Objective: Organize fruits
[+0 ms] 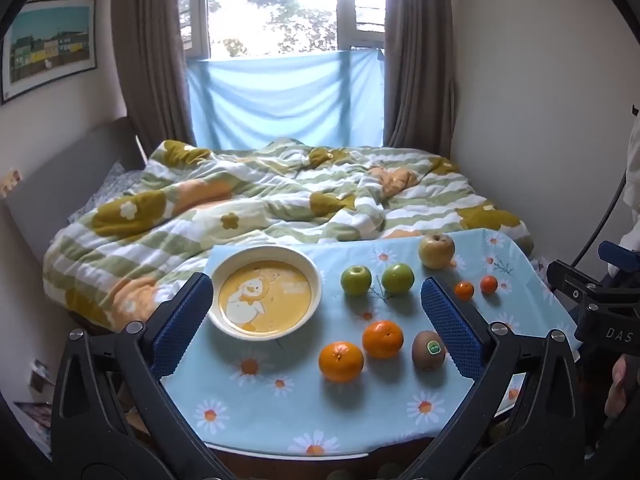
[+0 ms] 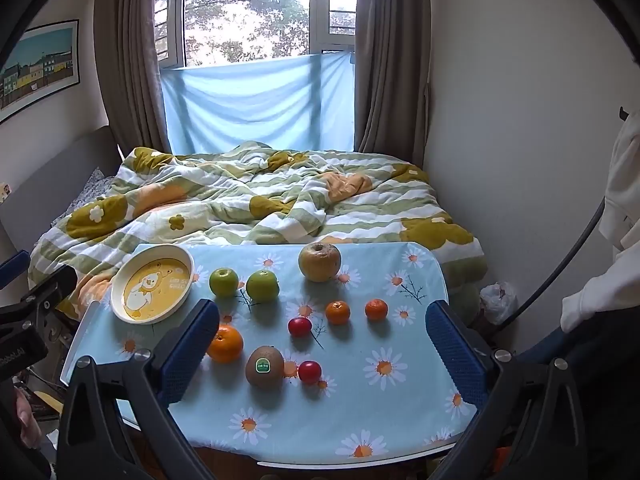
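While your left tool hovers spread and empty over the desk, its view lists: plate at left, bare; two green apples beside it; pear behind; two oranges and kiwi in front. Your right tool, likewise spread and empty, shows kiwi, two cherry tomatoes, two mandarins, all on the cloth.
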A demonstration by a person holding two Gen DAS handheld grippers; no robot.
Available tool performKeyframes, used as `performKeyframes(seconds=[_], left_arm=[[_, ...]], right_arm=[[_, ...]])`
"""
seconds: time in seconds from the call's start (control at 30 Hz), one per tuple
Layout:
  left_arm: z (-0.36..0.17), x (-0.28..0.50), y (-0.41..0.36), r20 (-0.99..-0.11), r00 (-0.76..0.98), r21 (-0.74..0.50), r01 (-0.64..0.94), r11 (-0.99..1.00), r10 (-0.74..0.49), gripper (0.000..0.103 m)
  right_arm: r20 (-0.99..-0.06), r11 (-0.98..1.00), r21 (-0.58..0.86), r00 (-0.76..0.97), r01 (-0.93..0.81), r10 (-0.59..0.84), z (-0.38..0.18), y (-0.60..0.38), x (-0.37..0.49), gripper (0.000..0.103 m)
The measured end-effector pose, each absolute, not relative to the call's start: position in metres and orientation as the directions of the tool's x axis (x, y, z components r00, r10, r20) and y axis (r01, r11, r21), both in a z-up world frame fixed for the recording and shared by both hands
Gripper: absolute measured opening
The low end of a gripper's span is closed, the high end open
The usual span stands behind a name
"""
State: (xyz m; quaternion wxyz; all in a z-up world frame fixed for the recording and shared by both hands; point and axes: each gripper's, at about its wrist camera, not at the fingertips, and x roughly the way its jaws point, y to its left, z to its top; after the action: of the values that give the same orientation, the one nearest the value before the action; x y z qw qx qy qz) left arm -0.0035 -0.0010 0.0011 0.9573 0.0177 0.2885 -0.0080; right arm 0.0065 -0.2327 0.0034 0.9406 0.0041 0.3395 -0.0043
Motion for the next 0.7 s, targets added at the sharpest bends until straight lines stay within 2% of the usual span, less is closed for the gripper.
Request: performKeyframes(seconds=[0.7], left_arm=[[0.007,-0.0055,-0.0026,-0.542,0.84,0.031,0.029,0.999,-0.008,0.103]], right_arm=[[-0.635,1.0,-0.001,0.772,0.015,-0.013,0.0034,-0.2317,0.005,0.103]])
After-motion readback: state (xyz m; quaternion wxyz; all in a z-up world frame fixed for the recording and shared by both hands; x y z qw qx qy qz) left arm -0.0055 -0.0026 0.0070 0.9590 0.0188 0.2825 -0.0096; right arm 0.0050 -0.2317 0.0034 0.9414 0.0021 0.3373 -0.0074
